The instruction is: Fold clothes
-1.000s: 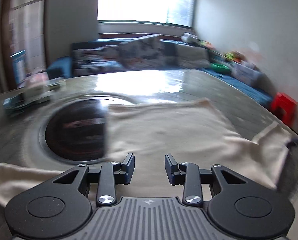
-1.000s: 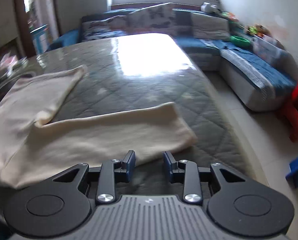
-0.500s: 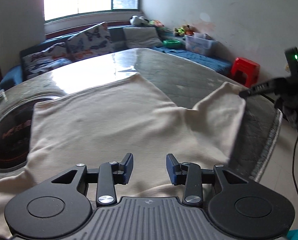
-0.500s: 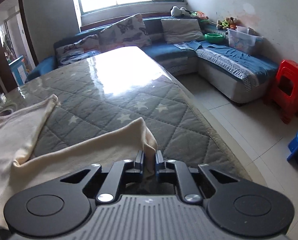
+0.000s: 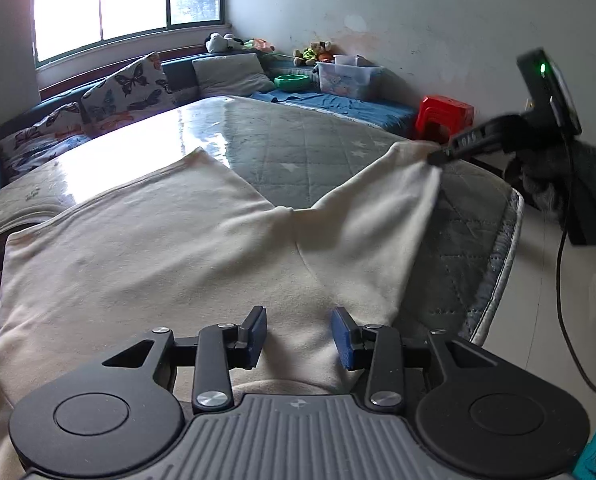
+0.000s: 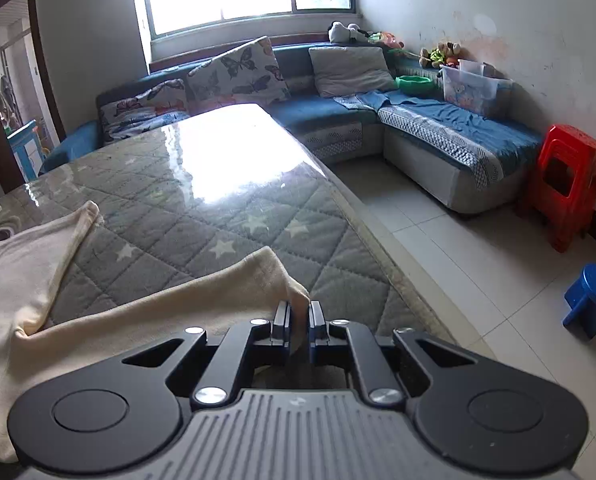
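Observation:
A cream long-sleeved shirt (image 5: 145, 256) lies spread on the quilted grey table cover (image 5: 318, 152). My left gripper (image 5: 300, 336) is open and empty, just above the shirt's near part. My right gripper (image 6: 298, 320) is shut on the cuff of the shirt's sleeve (image 6: 201, 292) and holds it lifted off the table near the right edge. In the left wrist view the right gripper (image 5: 442, 156) shows at the far right, pinching the raised sleeve end (image 5: 402, 184). The shirt body (image 6: 13, 264) lies at the left in the right wrist view.
The table edge (image 5: 510, 248) runs close on the right, with tiled floor (image 6: 478, 264) beyond. A blue corner sofa (image 6: 418, 128) with cushions stands behind the table. A red stool (image 6: 566, 184) and a blue stool (image 6: 590, 296) stand on the floor.
My right gripper shut on the sleeve cuff and has lifted it. My left gripper swung right from the dark round plate to over the shirt and stayed open.

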A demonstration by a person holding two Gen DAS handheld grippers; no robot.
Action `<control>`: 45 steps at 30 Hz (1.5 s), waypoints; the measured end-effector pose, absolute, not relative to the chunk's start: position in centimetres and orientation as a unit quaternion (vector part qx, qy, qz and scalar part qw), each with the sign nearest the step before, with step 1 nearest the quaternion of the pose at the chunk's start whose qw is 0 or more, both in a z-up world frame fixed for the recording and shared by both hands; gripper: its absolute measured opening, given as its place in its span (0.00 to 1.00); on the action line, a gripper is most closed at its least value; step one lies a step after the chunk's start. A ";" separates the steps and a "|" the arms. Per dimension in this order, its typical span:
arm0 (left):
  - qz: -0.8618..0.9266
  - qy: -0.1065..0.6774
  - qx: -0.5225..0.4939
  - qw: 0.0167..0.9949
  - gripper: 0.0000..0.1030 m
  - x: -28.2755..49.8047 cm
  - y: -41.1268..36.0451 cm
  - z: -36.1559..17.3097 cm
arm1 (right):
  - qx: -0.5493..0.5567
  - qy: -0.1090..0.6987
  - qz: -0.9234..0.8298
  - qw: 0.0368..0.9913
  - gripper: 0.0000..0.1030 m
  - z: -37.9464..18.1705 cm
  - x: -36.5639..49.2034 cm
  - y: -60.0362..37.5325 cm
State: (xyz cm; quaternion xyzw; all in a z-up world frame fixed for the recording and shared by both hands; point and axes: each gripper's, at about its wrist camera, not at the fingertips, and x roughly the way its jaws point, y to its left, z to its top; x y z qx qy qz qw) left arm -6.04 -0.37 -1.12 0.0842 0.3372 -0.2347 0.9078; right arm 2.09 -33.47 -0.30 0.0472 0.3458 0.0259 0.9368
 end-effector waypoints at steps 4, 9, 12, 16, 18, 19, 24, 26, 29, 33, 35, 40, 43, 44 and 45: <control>-0.230 0.333 0.072 0.912 0.39 -6.0 0.4 -0.6 | 0.045 0.317 0.058 0.946 0.07 3.2 1.3 -32.5; -0.206 0.321 0.049 0.923 0.41 -6.4 2.8 0.5 | 0.026 0.284 0.122 0.951 0.07 8.0 0.1 -29.2; -0.182 0.312 0.036 0.932 0.43 -6.8 4.9 1.1 | 0.012 0.268 0.172 0.948 0.07 10.4 -0.7 -26.3; -0.142 0.307 0.018 0.941 0.43 -7.3 8.0 1.5 | -0.012 0.250 0.244 0.937 0.07 12.7 -1.4 -21.5; -0.124 0.305 0.012 0.944 0.43 -7.7 9.5 1.5 | -0.029 0.249 0.290 0.924 0.07 13.4 -1.7 -18.1; -0.114 0.304 0.009 0.946 0.43 -7.9 10.2 1.5 | -0.037 0.249 0.308 0.917 0.07 13.5 -1.7 -16.6; -0.070 0.307 -0.010 0.949 0.43 -9.1 13.6 1.3 | -0.079 0.268 0.382 0.881 0.07 12.3 -2.1 -9.2; -0.058 0.309 -0.018 0.949 0.44 -9.7 14.6 1.0 | -0.089 0.280 0.406 0.865 0.07 11.2 -2.4 -6.7; -0.046 0.313 -0.021 0.948 0.45 -10.1 15.2 0.6 | -0.090 0.301 0.439 0.842 0.10 9.4 -3.0 -4.1; -0.037 0.315 -0.020 0.948 0.45 -10.5 15.7 0.4 | -0.097 0.324 0.455 0.824 0.17 7.8 -3.5 -3.3; -0.036 0.311 -0.019 0.950 0.45 -10.6 15.8 0.7 | -0.110 0.335 0.442 0.825 0.17 7.1 -3.5 -4.5; -0.046 0.296 -0.023 0.954 0.45 -10.2 15.3 1.4 | -0.140 0.361 0.411 0.826 0.17 5.5 -3.4 -7.5; -0.066 0.295 -0.018 0.953 0.44 -9.6 14.2 1.3 | -0.159 0.376 0.391 0.825 0.17 4.5 -3.4 -9.4; -0.073 0.297 -0.014 0.952 0.44 -9.4 13.7 1.2 | -0.161 0.383 0.384 0.825 0.17 3.9 -3.5 -10.0; -0.081 0.298 -0.011 0.951 0.44 -9.2 13.3 1.0 | -0.164 0.390 0.377 0.824 0.17 3.2 -3.5 -10.5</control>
